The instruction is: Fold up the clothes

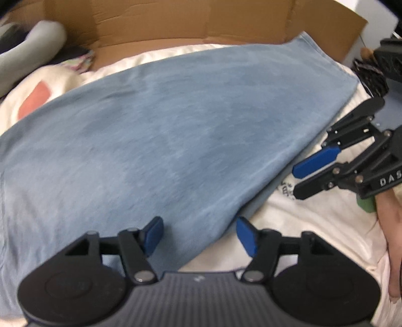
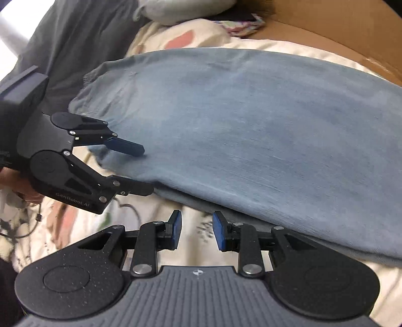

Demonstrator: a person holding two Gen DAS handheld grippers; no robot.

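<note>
Left wrist view: a faded blue garment [image 1: 155,140], soft knit cloth with a mottled wash, lies folded flat across a cream bedsheet [image 1: 314,226] printed with a reddish patch and small dark lettering. The garment's near edge is doubled, a lower layer showing just beneath the upper one. Behind it stands a brown corrugated cardboard box [image 1: 201,22] with creased flaps; a rounded grey pillow [image 1: 30,50] lies at the far left. The left tool [image 1: 199,235], black linkage arms ending in flat blue pads, stands wide open over the garment's near edge, released, with cloth lying below the gap and neither pad pressing on it. At the right, the right tool [image 1: 299,181] points toward the garment's side edge, its fingers partly apart, just beside the cloth; a bare hand [image 1: 392,231] rests on the sheet below it.

Right wrist view: the right tool [image 2: 196,232] hovers over the bedsheet [image 2: 196,226] just short of the garment's [image 2: 251,130] folded edge, its blue pads partly apart and nothing gripped between them. The left tool [image 2: 147,171] reaches in from the left, spread wide, upper finger above the cloth and lower finger at its edge. Dark grey fabric [image 2: 75,37] lies beyond, at the upper left.
</note>
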